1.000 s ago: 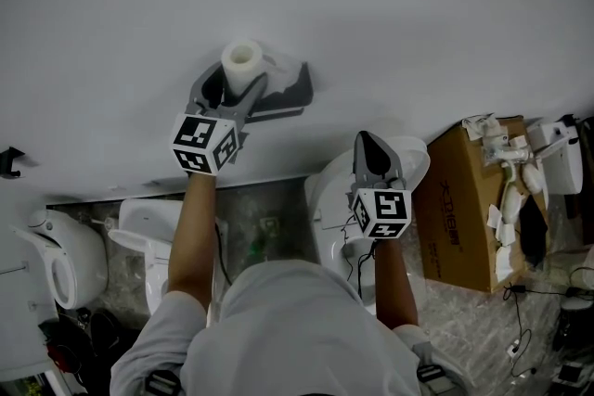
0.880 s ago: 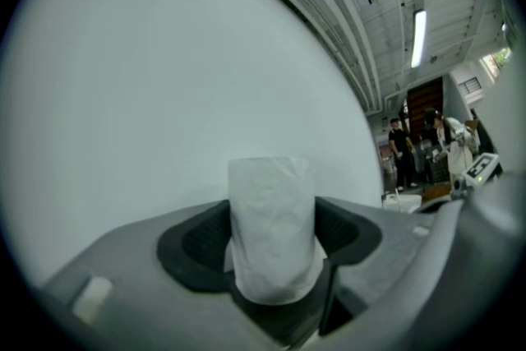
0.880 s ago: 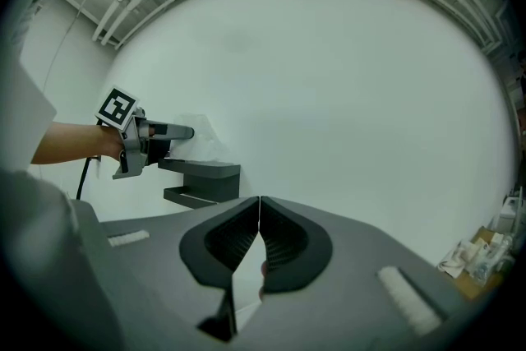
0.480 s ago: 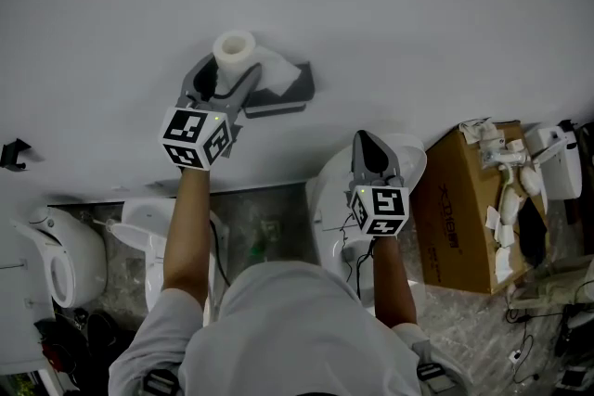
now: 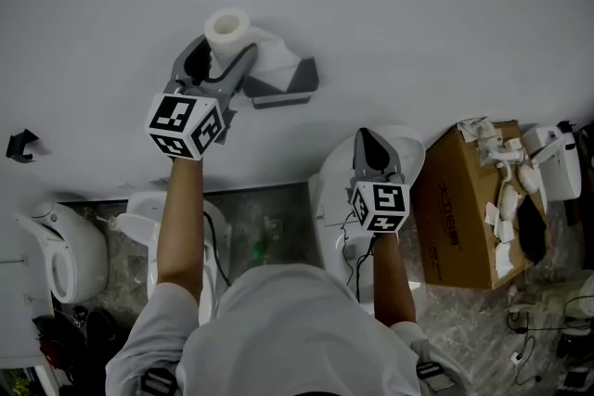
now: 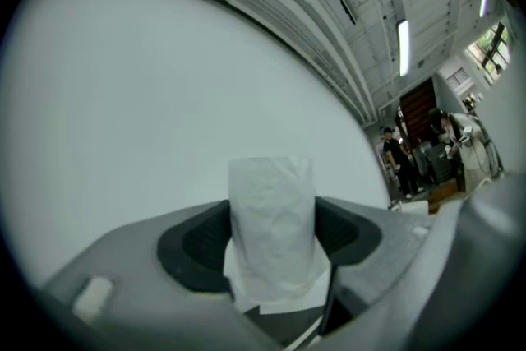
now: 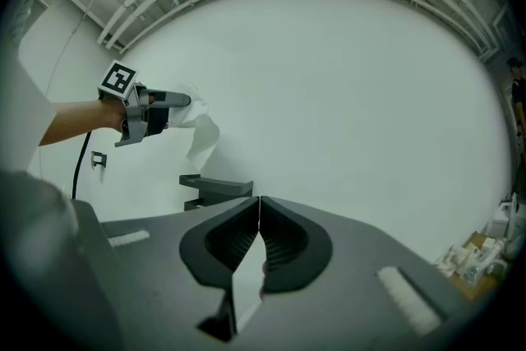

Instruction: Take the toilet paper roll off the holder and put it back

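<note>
A white toilet paper roll (image 5: 227, 31) sits between the jaws of my left gripper (image 5: 225, 53), which is shut on it. The roll is held up and left of the dark grey wall holder (image 5: 283, 85), clear of it. A loose tail of paper (image 5: 271, 58) hangs from the roll toward the holder. In the left gripper view the roll (image 6: 271, 226) fills the gap between the dark pads. My right gripper (image 5: 371, 146) hangs lower right with its jaws shut and nothing in them. From its view the left gripper (image 7: 152, 115), roll (image 7: 194, 113) and holder (image 7: 217, 188) show against the white wall.
A white toilet (image 5: 408, 153) stands under the right gripper, with two more (image 5: 56, 255) (image 5: 139, 227) to the left. A cardboard box (image 5: 464, 199) with white parts stands at the right. A small black hook (image 5: 20, 144) sticks from the wall at left. People stand far off (image 6: 403, 164).
The left gripper has carried the roll up and to the left, off the holder, and a paper tail now trails between them. The right gripper has barely moved.
</note>
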Tool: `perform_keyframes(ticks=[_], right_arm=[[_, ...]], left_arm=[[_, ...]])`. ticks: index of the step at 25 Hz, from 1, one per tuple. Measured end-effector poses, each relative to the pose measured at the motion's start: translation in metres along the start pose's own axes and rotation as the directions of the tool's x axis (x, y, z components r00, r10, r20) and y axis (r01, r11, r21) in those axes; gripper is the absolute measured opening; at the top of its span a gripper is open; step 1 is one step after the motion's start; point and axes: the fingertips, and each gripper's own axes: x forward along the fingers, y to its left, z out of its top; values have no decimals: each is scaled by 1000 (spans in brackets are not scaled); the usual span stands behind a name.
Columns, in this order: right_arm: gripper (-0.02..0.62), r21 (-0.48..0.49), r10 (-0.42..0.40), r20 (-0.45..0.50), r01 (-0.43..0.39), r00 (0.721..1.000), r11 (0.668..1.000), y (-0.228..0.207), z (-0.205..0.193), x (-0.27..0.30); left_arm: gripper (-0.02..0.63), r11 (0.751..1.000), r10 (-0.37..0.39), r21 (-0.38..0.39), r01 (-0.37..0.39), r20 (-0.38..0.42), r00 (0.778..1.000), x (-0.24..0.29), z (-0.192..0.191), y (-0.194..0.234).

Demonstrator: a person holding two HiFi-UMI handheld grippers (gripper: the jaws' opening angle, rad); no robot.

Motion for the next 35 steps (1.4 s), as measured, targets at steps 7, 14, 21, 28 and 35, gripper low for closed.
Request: perform_keyframes(ticks=[7, 14, 21, 28, 35], right_arm=[[5, 0, -9, 6, 9, 1000, 1000, 16, 5, -22], [5, 2, -24, 10, 24, 1000, 1000, 18, 6, -27], [5, -4, -45, 11, 45, 999, 999, 13, 5, -20], [5, -9, -64, 3, 64, 998, 998, 7, 4, -12], [5, -8, -82, -26, 82, 996, 997, -7, -6, -7]], left_arm=[[305, 1000, 6, 5, -6, 50, 999, -23, 36, 4], [305, 1000, -12, 20, 10, 92, 996, -20, 62, 6], [305, 1000, -22, 8, 21, 127, 992, -10, 72, 11], [305, 999, -31, -20, 34, 117, 993, 7, 53, 18], [305, 998, -39, -53, 43, 75, 996, 30, 19, 17]])
